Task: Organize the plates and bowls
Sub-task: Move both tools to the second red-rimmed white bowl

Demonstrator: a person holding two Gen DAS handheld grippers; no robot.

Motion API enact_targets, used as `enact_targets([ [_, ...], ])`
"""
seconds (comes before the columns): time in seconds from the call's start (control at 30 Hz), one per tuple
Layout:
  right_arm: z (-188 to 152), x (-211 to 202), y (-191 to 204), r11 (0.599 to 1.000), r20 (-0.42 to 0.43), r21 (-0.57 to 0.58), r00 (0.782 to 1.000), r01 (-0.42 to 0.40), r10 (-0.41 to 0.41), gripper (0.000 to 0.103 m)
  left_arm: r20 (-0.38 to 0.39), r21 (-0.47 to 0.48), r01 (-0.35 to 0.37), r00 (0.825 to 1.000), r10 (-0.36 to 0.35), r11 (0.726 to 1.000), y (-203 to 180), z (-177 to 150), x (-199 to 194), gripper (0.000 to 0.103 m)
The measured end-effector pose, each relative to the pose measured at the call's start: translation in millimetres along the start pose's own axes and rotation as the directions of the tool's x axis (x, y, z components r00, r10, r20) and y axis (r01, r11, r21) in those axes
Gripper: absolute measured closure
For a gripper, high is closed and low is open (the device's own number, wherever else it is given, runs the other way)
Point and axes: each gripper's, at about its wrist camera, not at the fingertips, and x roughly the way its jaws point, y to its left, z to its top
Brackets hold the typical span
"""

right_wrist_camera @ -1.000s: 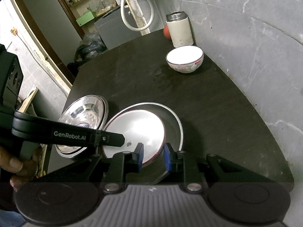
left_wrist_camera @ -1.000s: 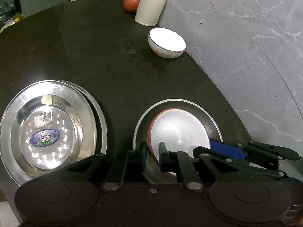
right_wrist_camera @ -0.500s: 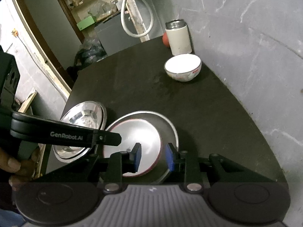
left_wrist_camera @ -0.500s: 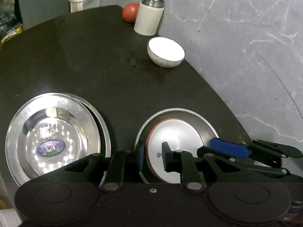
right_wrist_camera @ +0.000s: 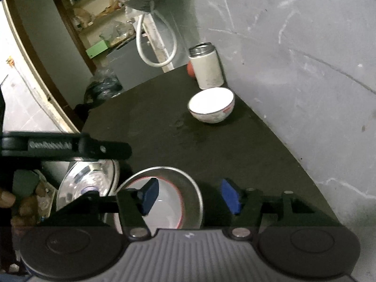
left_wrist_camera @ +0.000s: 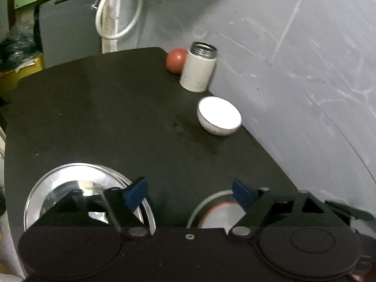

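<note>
Both grippers hang above the near edge of the dark table (left_wrist_camera: 105,117) with their jaws spread wide and nothing between them. The left gripper (left_wrist_camera: 189,191) and the right gripper (right_wrist_camera: 189,195) both look forward along the table toward the far corner by the wall.

The relation that counts is the white bowl (right_wrist_camera: 211,105). It stands alone, well ahead of both grippers and slightly to the right of each one's centre line, upright with its mouth open to the top. It is round, so no long axis governs the approach; only the rim offers a hold. The right gripper seems to sit a little nearer its line, and so looks the likelier one to reach for it, though the difference is small.

Directly below and just ahead of the right gripper's fingers lies a red-rimmed plate (right_wrist_camera: 164,202) resting inside a steel dish (right_wrist_camera: 195,185). Beside it, under the left gripper's left finger, sit steel plates (left_wrist_camera: 70,188), apparently two nested, though the exact number is hard to tell.

Counted: one white bowl, one red-rimmed plate, one steel dish beneath it, and a stack of about two steel plates. Beyond the bowl stand one flask (left_wrist_camera: 198,70) and one red ball (left_wrist_camera: 176,60), touching or nearly so.
</note>
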Motion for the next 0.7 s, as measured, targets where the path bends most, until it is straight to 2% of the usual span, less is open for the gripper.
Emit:
enact_targets([
  [0.07,2,5,-3,1.0,0.006,0.011,1.0,0.005,-0.005,0.029,0.004,-0.016,-0.008,1.0,0.008,1.0,2,6,5,0.005],
  [0.1,3,7,-4,1.0,0.011,0.018,1.0,0.006,-0.006,0.026,0.007,-0.023,-0.01,1.0,0.01,1.0,3,9,8,0.004],
  [0.17,6,13,-8,0.999,0.02,0.037,1.0,0.002,-0.003,0.011,0.0,-0.041,-0.011,1.0,0.011,0.999,5,17,18,0.001],
  [0.27,12,23,-14,0.997,0.019,0.07,1.0,-0.021,0.019,0.006,-0.03,-0.096,0.021,0.999,-0.024,0.995,10,27,37,0.001],
  [0.33,16,30,-16,0.997,0.023,0.077,1.0,-0.022,0.02,0.003,-0.051,-0.154,0.049,0.997,-0.058,0.987,14,36,54,0.001],
  [0.43,20,41,-20,0.995,0.025,0.096,1.0,0.001,-0.003,0.001,-0.059,-0.197,0.048,0.996,-0.061,0.979,18,47,73,0.001],
  [0.7,40,67,-28,0.977,0.1,0.202,0.991,0.069,-0.091,0.0,-0.045,-0.11,0.049,0.998,-0.054,0.993,25,87,117,0.001],
])
